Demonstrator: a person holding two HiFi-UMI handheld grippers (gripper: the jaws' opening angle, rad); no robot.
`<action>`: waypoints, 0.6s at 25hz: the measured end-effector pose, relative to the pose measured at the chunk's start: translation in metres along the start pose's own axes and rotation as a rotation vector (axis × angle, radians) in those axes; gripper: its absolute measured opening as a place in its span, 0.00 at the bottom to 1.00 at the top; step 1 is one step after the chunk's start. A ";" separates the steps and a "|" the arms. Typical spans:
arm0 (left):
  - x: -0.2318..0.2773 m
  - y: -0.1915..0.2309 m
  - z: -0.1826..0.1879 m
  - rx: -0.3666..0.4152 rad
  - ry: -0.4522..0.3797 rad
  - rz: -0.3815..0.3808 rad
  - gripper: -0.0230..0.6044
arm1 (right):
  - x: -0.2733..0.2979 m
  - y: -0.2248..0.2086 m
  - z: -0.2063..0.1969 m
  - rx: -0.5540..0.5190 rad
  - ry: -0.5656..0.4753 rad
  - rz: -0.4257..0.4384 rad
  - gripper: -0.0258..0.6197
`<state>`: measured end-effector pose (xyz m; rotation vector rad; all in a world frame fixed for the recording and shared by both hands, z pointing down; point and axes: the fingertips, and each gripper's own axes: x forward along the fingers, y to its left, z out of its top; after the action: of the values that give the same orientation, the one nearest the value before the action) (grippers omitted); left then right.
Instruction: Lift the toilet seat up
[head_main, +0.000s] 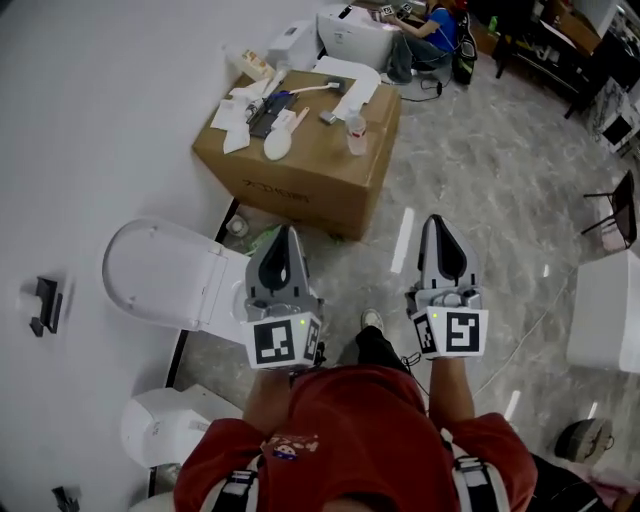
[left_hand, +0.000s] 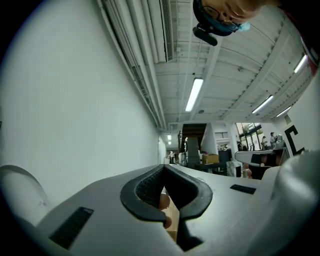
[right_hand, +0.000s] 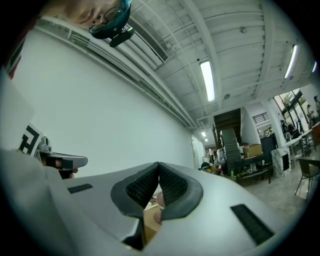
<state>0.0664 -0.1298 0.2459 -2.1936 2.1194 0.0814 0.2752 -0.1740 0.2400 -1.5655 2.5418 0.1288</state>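
The white toilet (head_main: 160, 275) stands against the wall at the left of the head view; its oval top faces the camera, and I cannot tell whether the seat is up or down. My left gripper (head_main: 288, 232) hovers just right of the toilet, apart from it, jaws shut on nothing. Further right, over the stone floor, my right gripper (head_main: 436, 220) is also shut and empty. In the left gripper view the left gripper (left_hand: 164, 167) points roughly level along the wall, with a white curved toilet edge (left_hand: 20, 185) at lower left. The right gripper (right_hand: 158, 165) points the same way.
A cardboard box (head_main: 300, 150) with a brush, cup and papers on it stands ahead. A second white fixture (head_main: 165, 425) sits at lower left, a black wall bracket (head_main: 45, 305) at far left. A white cabinet (head_main: 610, 310) and chair (head_main: 615, 210) are right. A seated person (head_main: 425, 30) is far back.
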 end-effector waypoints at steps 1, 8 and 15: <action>0.006 0.003 0.000 0.006 0.000 0.022 0.05 | 0.012 -0.001 -0.002 0.007 0.000 0.024 0.06; 0.037 0.029 0.000 0.041 0.007 0.177 0.05 | 0.085 0.006 -0.019 0.053 0.002 0.184 0.06; 0.051 0.046 -0.004 0.071 0.017 0.339 0.05 | 0.136 0.018 -0.036 0.095 0.009 0.346 0.06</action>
<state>0.0217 -0.1825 0.2439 -1.7833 2.4401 0.0097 0.1959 -0.2915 0.2518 -1.0855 2.7572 0.0390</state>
